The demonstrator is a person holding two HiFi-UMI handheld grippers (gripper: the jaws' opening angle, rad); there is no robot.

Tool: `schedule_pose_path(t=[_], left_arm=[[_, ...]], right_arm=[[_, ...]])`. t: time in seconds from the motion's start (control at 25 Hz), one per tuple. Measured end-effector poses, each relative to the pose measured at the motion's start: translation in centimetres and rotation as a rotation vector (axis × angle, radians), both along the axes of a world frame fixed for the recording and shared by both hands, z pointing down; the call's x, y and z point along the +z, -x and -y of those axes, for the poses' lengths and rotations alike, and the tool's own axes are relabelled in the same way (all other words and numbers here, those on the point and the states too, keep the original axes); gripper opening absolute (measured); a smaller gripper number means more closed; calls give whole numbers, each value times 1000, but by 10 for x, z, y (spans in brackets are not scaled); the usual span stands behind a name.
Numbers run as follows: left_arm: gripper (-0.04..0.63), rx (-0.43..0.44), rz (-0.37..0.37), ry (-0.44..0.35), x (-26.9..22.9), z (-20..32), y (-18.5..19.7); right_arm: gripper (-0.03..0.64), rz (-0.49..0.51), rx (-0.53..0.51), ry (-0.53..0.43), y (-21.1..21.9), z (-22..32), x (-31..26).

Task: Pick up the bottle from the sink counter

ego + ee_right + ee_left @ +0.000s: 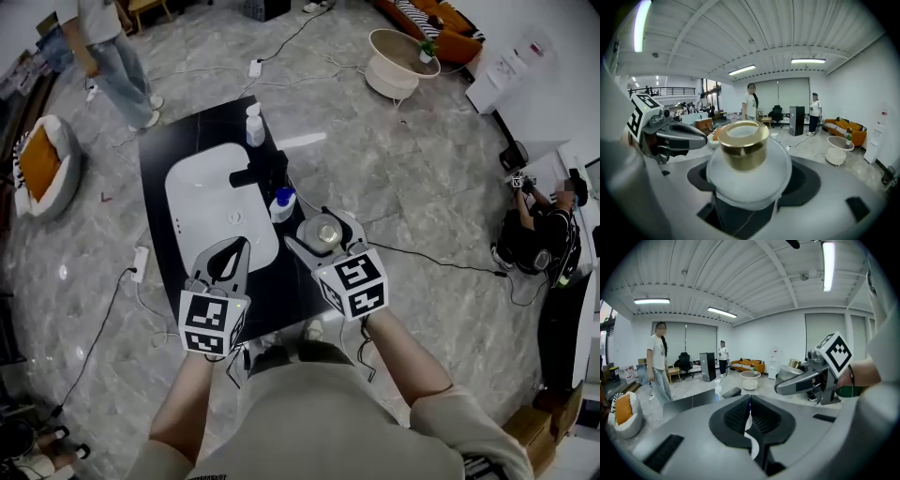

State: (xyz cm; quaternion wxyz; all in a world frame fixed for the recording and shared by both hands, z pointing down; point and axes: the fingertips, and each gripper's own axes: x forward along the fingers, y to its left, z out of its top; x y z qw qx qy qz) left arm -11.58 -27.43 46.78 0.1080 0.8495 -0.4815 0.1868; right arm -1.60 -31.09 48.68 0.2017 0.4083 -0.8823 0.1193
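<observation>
The left tongs point(750, 403) are pressed together with nothing between them, over the front of the black table point(159, 155). Just beside them, the right tongs point(324, 234) clamp the frosted bottle point(749, 176) below its gold cap point(743, 143), above the table's near right edge. Farther back are a white sink point(202, 192), a blue-capped bottle point(283, 203) and a pump bottle point(254, 126).

The bottle point(749, 173), a squat round frosted-white body topped by a wide, shiny gold cylindrical cap, stands upright, clamped at its body between the jaws of the right tool point(322, 232), over the near right part of the black bench point(159, 150).
</observation>
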Motion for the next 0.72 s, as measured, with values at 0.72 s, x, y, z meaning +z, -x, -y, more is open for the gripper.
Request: schedule_pose_path(t=[0.72], left_arm=[[8, 68, 49, -123, -70, -71, -12]], right_arm=[[327, -6, -110, -54, 0, -100, -74]])
